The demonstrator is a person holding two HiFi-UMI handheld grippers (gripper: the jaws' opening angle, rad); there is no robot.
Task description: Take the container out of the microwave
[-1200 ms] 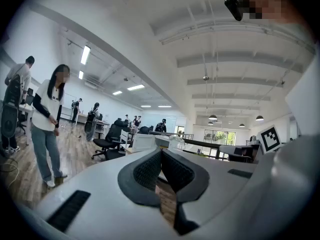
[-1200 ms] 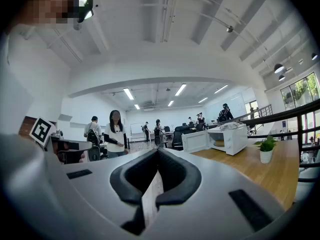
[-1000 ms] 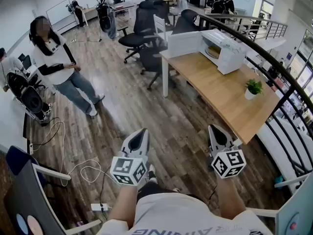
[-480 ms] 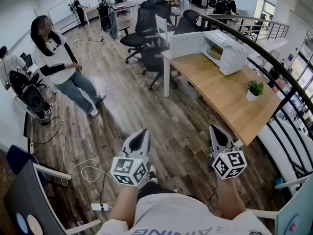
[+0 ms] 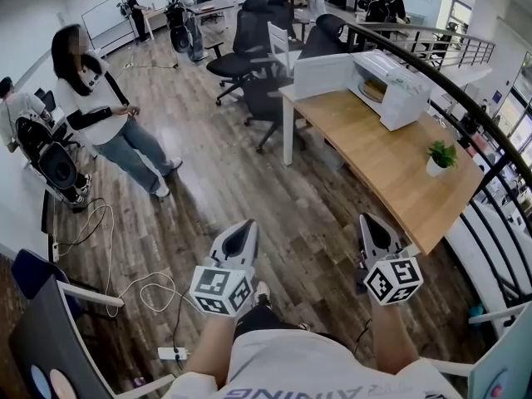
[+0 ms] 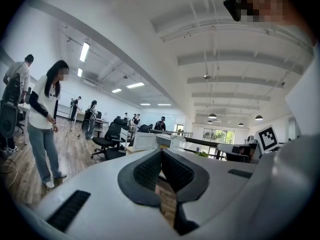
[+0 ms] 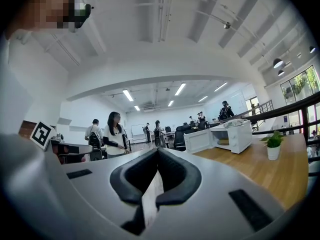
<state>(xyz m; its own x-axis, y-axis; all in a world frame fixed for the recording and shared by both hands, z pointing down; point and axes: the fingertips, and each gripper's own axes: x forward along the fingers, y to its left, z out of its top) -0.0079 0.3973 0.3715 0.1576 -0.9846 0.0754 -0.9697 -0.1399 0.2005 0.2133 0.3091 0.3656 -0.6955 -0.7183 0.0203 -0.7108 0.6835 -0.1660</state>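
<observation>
Container: a pale, shallow thing inside the microwave, whose door stands open. It sits at the far end of the surface, well apart from both hand-held grippers.
Left hand-held gripper: clenched, nothing between its jaws.
Right hand-held gripper: clenched, also empty.
Handling: too small to tell the material. Probably light and stiff, perhaps smooth-walled. Contents unknown, so it is best kept level.
Hold: likely the near rim, or opposite sides with one hand-held gripper each. The jaws must part first.
Risk: catching on the microwave's lip.
</observation>
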